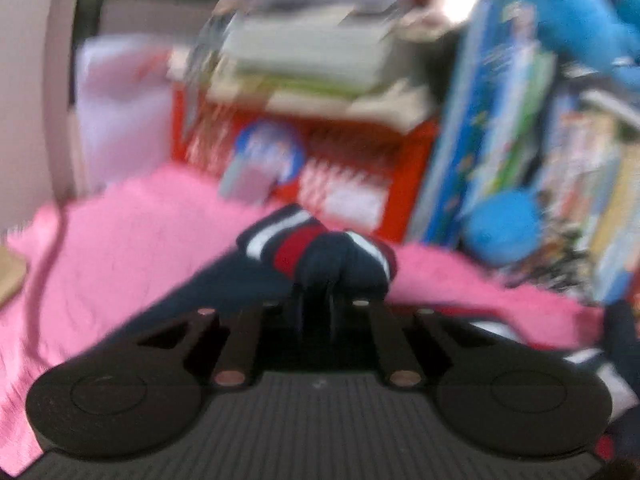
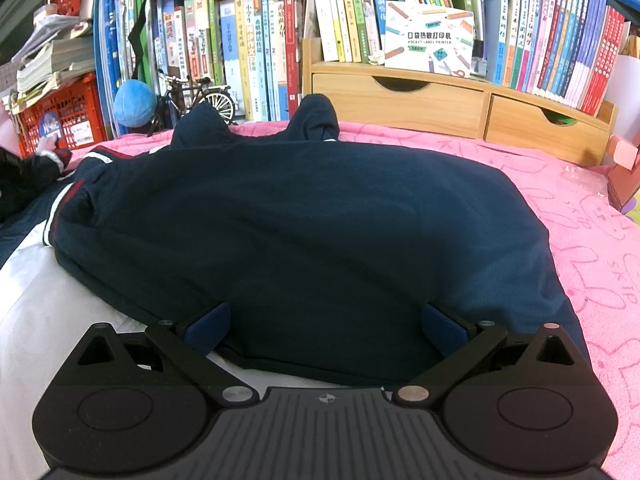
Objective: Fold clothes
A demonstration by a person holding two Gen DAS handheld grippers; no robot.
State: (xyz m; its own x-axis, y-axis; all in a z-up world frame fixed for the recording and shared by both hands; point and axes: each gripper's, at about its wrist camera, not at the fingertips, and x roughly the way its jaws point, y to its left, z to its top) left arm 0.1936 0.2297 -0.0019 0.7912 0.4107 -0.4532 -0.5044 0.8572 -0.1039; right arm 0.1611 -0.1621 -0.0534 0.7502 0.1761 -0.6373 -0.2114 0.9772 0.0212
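Soft, floppy navy jacket (image 2: 304,216) (light): left gripper (image 1: 316,300) is pinched on its striped cuff (image 1: 288,240) at twelve o'clock; right gripper (image 2: 324,332) gapes wide, holding nothing.

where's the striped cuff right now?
Left wrist view, centre: the striped cuff is bunched in the shut left claw, over the pink blanket, in front of the red crate.

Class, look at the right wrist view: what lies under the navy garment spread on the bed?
Under the navy garment a pink towel shows at the right and back, and white fabric at the left front. What lies beneath its middle is covered and cannot be seen.
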